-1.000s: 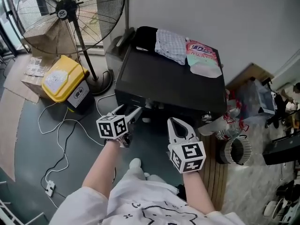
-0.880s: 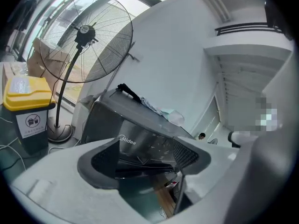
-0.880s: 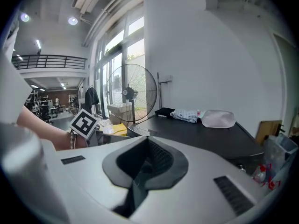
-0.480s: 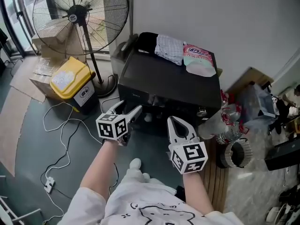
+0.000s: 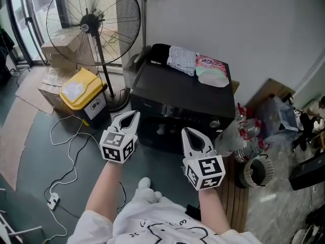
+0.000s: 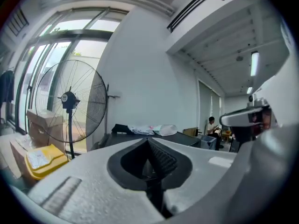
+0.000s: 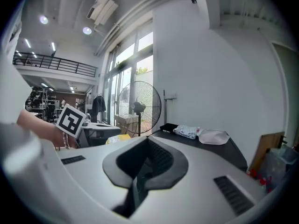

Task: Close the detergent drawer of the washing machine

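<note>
The black washing machine (image 5: 183,93) stands against the white wall, with a checked cloth (image 5: 182,59) and a pink detergent pouch (image 5: 212,70) on its lid. Its control strip (image 5: 172,110) runs along the upper front; the drawer at the strip's left end looks flush, though it is too dark to be sure. My left gripper (image 5: 132,115) hangs shut and empty just before the machine's front left corner. My right gripper (image 5: 189,132) is shut and empty in front of the machine's middle. In both gripper views the jaws meet with nothing between them (image 6: 148,140) (image 7: 148,140), and the lid (image 7: 219,150) lies beyond.
A tall pedestal fan (image 5: 94,22) and a yellow bin (image 5: 80,91) stand left of the machine, with cardboard boxes behind. A white cable (image 5: 66,146) trails over the grey floor. Bottles, bags and a wire basket (image 5: 256,172) crowd the right side.
My left gripper's jaws have gone from open to shut, and it has risen and rolled. Both hands have lifted a little, away from the machine's front.
</note>
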{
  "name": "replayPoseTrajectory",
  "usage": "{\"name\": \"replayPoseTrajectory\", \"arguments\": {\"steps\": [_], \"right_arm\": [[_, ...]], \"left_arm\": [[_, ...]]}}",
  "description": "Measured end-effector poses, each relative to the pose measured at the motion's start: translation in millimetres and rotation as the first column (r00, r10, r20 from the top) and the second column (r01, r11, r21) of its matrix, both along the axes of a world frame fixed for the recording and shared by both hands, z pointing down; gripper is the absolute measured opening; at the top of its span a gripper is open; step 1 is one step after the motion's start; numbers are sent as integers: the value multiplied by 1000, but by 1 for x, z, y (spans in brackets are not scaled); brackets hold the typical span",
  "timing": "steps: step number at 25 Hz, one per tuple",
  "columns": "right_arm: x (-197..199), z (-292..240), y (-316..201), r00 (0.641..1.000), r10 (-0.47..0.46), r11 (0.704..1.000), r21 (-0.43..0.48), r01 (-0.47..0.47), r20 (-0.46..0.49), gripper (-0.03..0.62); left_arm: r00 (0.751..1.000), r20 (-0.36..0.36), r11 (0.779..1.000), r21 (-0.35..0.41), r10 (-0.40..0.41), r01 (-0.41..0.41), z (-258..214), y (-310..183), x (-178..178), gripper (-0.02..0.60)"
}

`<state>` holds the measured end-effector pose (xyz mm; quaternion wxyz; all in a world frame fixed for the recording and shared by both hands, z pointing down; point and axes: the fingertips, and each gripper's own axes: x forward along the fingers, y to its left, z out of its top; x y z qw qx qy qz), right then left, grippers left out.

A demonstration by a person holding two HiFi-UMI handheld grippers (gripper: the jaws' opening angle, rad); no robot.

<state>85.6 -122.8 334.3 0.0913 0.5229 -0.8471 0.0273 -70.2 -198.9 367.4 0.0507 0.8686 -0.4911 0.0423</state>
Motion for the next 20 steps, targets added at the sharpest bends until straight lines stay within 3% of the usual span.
{"name": "replayPoseTrajectory", "arguments": {"steps": [5,10,20], "right_arm": [[0,-12,2,999,13,999,41,-11,-47,-6],[-3,-25,-1,996,20,996,83,-13,-89,-6],[-12,-71,-10,990,75,982,180,-53,-116,-6]], "left_arm": [[995,99,997,75,-6,-1,-25,20,-6,17],[997,62,993,110,-46,39,-53,27,-21,15],[993,109,977,213,-40,16,-102,34,-51,17]]}}
